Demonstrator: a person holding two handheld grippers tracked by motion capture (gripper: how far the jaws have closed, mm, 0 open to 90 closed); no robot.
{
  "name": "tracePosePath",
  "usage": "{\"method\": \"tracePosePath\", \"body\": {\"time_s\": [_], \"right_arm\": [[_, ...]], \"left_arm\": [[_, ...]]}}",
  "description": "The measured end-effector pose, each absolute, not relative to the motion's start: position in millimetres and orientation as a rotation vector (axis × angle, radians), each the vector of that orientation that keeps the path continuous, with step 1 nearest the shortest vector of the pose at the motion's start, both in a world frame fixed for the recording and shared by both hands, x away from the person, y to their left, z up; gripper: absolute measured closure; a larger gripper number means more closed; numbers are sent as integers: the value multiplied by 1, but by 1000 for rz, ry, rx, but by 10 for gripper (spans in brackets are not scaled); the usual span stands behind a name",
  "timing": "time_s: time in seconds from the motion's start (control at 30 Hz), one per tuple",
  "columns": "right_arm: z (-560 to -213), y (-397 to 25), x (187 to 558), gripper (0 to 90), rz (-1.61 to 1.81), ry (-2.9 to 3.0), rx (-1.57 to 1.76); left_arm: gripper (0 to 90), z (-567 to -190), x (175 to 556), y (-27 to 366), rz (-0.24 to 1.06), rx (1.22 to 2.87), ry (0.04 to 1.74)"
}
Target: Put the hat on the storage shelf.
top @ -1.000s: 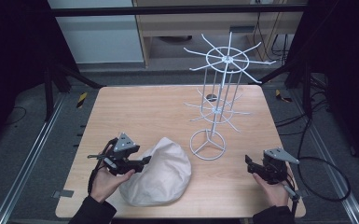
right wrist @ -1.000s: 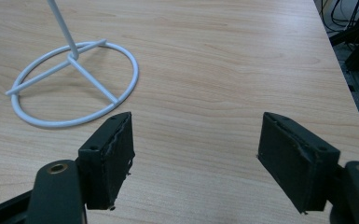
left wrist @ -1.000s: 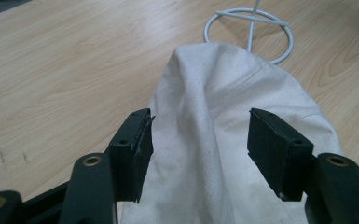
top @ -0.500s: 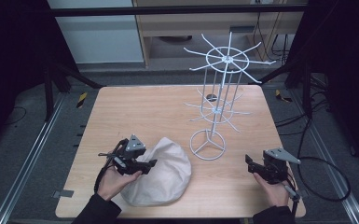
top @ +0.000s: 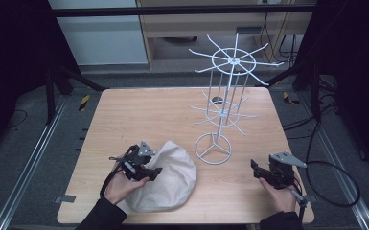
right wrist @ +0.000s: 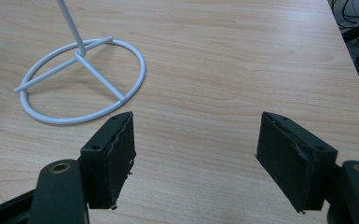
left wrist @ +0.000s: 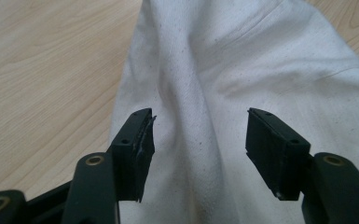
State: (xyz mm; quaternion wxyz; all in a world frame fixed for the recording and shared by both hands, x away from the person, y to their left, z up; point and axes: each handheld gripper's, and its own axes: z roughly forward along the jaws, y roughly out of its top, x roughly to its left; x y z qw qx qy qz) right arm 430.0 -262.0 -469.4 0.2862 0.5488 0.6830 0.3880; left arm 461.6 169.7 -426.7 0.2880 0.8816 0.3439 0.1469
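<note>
**Left tongs astride a fold of the cloth, not yet closed**

Left tongs (left wrist: 196,149): jaws stand wide apart with nothing clamped between them. They sit low over the white cloth cap (left wrist: 242,79), which lies directly ahead and beneath. A raised fold of the fabric runs from between the jaws away from the camera, roughly in line with the tongs' own reach, so closing them would pinch across that fold. Whether either jaw already touches the fabric cannot be told.

In the high view the left tongs (top: 148,171) lie over the cap's left edge. The cap (top: 172,184) rests slumped on the worktop (top: 139,115), near the front edge and left of centre, its longer dimension running from the front edge back toward the stand.

Right tongs (right wrist: 196,158): jaws also wide apart and empty, held over bare worktop at the front right, well apart from the cap. The left hand is clearly the nearer one.

White wire stand (top: 225,96): its ring base (right wrist: 81,84) sits just beside the cap's right rear edge.

No brand, label or legible writing found on the cap, the stand or the tongs.
</note>
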Motion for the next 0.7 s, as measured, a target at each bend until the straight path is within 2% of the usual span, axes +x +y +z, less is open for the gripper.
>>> {"method": "tracePosePath", "body": {"time_s": [0.17, 0.27, 0.43, 0.57, 0.7], "right_arm": [[-469, -263, 430, 282, 1031, 1825, 1470], [-470, -263, 430, 286, 1029, 1826, 1468], [-470, -263, 430, 288, 1029, 1831, 1468], [-470, -264, 430, 290, 1030, 1833, 1468], [-471, -265, 430, 291, 1028, 1834, 1470]], "left_arm": [[477, -431, 466, 171, 389, 2360, 953], [539, -433, 469, 173, 375, 2359, 968], [668, -437, 470, 175, 350, 2352, 996], [804, -436, 470, 178, 340, 2316, 1012], [870, -436, 468, 179, 339, 2289, 1024]]}}
